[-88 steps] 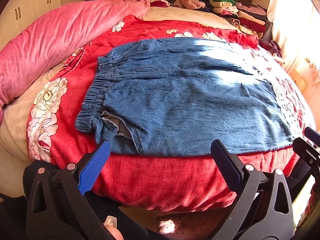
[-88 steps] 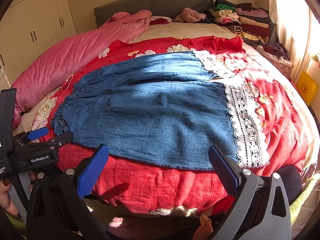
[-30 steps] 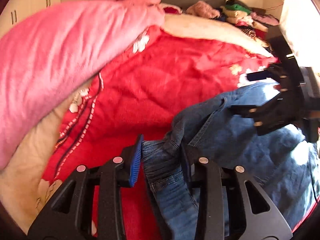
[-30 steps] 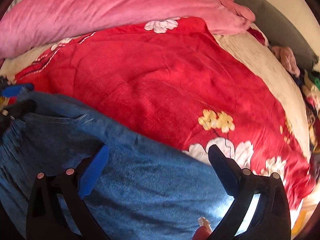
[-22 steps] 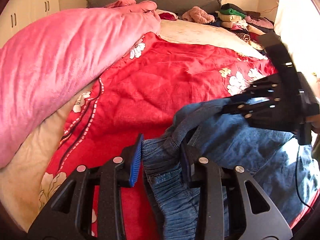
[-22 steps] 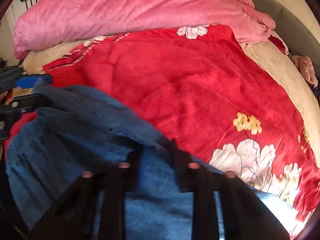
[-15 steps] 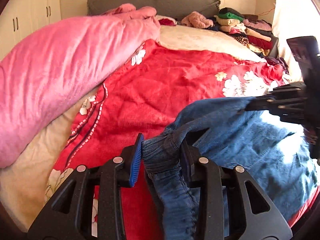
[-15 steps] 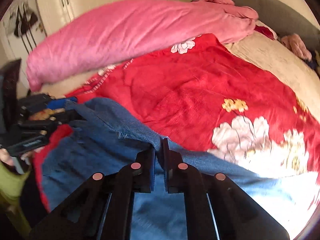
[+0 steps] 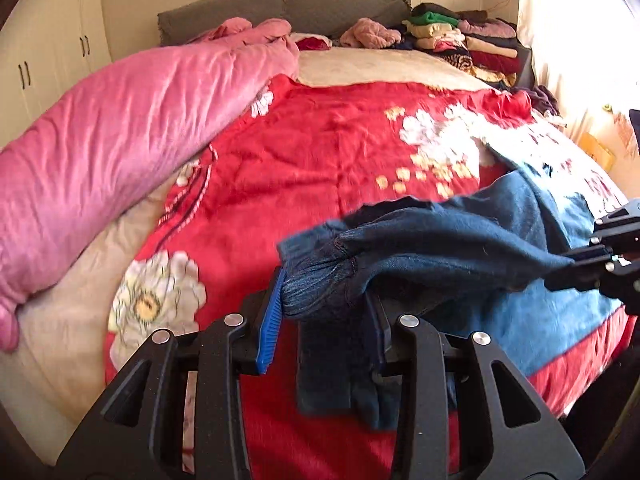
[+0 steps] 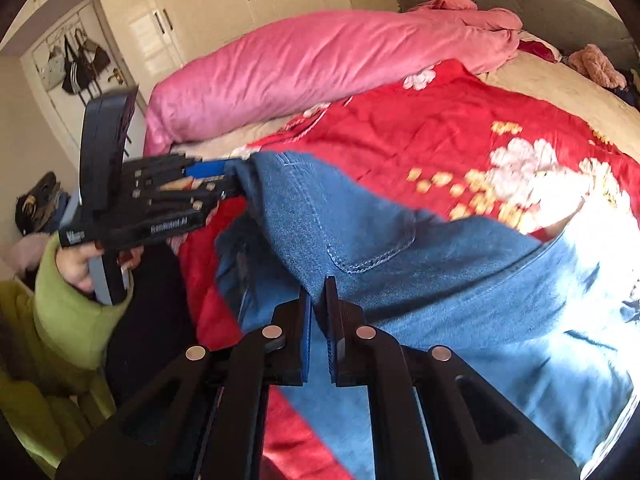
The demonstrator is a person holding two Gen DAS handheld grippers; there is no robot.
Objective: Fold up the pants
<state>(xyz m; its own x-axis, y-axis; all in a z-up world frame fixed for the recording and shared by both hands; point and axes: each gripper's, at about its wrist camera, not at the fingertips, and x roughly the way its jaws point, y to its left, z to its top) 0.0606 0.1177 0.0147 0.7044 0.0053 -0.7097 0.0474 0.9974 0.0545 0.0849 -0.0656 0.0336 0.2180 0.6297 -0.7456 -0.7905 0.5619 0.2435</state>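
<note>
The left gripper (image 9: 324,320) pinches the pants (image 9: 440,248) at the bunched waistband; the right gripper (image 10: 318,332) clamps their edge above the bed (image 9: 320,152). Soft, heavy denim sags between grips.

Bare red blanket (image 9: 328,152) fills mid-frame, hemmed by the pink duvet (image 9: 112,128) left and clothes pile (image 9: 460,36) upper right.

Bed (image 9: 380,66) under red floral blanket (image 9: 320,168), pink duvet (image 9: 120,128), pants (image 9: 552,320).

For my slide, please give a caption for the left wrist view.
Left gripper clamps the waistband of the denim pants, lifted above the red floral blanket, while the right gripper holds another edge.
</note>
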